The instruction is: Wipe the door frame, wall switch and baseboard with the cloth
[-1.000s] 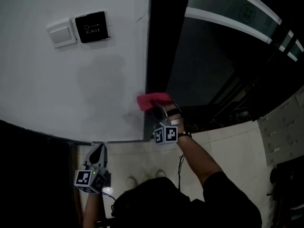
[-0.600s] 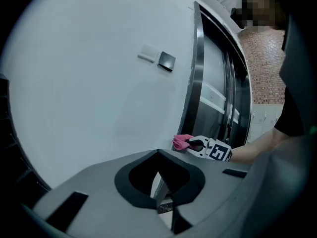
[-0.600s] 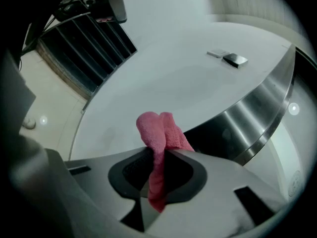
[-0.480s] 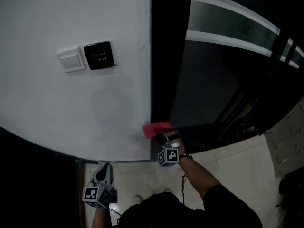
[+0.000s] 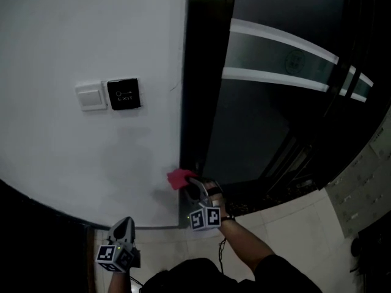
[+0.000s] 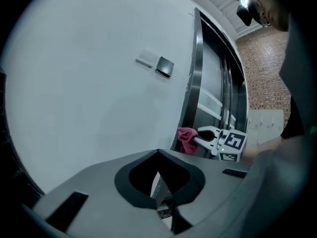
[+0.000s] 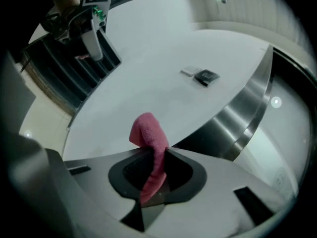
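At the far left of the head view, the left gripper (image 5: pixel 125 224) is hanging low beside the dark baseboard (image 5: pixel 61 215), well apart from the cloth; in the left gripper view its jaws (image 6: pixel 158 151) are meeting at their tips with nothing between them. Higher on the white wall (image 5: pixel 91 29), the pale wall switch (image 5: pixel 90 96) is sitting just beside a black plate marked EXIT (image 5: pixel 124 93), both well above the two grippers. Further right and low down, the pink cloth (image 5: pixel 179 178) is resting at the edge where the wall is meeting the dark door frame (image 5: pixel 198 72); whether it is pressing on the surface is not clear. The right gripper (image 5: pixel 194 188) is gripping it, the person's forearm (image 5: pixel 244 243) reaching up from below; in the right gripper view the jaws (image 7: pixel 153 150) are closing on the cloth (image 7: pixel 148 133), one bunched end standing up past the tips and the other end trailing down between them. Right of the frame, a dark glass door (image 5: pixel 275 121) with two pale stripes is standing over a pale tiled floor (image 5: pixel 299 218).
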A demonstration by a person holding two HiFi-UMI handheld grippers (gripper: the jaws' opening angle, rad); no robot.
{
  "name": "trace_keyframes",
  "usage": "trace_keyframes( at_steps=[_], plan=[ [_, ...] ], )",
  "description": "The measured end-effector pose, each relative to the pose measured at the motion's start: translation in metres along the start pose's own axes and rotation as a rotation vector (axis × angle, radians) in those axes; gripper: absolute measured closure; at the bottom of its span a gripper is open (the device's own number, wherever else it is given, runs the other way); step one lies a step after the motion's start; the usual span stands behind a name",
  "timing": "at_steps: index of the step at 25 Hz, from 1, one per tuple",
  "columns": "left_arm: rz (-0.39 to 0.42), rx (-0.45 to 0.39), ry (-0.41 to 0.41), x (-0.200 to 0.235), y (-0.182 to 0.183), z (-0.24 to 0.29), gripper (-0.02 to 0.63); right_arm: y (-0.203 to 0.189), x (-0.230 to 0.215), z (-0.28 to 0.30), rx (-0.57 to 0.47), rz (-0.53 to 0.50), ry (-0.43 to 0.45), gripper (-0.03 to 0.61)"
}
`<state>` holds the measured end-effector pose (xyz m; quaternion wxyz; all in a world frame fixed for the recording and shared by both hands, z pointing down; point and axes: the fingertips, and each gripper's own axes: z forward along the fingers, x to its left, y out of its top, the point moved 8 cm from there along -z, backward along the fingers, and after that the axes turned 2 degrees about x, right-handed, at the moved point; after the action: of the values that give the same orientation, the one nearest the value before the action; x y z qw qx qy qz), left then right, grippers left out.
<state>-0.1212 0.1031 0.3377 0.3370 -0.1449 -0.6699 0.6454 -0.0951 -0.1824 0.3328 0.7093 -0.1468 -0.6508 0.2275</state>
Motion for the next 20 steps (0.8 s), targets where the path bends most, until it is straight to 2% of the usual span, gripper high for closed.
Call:
trace_keyframes(
  at_steps=[3,7,12,15,20],
  plan=[
    [0.005,-0.025,-0.046,-0.005,0.005,0.012,0.614,0.030,-0.058,-0.016,-0.081,-0.062,-0.151,0.515],
    [0.015,-0.047,-0.107,-0.014,0.014,0.027,0.614,0.078,-0.148,-0.035,-0.189,-0.219,-0.370,0.515],
    [0.038,-0.072,-0.145,-0.017,0.028,0.036,0.614,0.121,-0.236,-0.042,-0.208,-0.408,-0.572,0.515],
    [0.029,-0.086,-0.139,-0.012,0.034,0.037,0.614,0.131,-0.256,-0.037,-0.170,-0.459,-0.613,0.515],
    [0.028,-0.102,-0.132,-0.010,0.038,0.039,0.614,0.117,-0.231,-0.008,-0.105,-0.496,-0.535,0.515]
  ],
)
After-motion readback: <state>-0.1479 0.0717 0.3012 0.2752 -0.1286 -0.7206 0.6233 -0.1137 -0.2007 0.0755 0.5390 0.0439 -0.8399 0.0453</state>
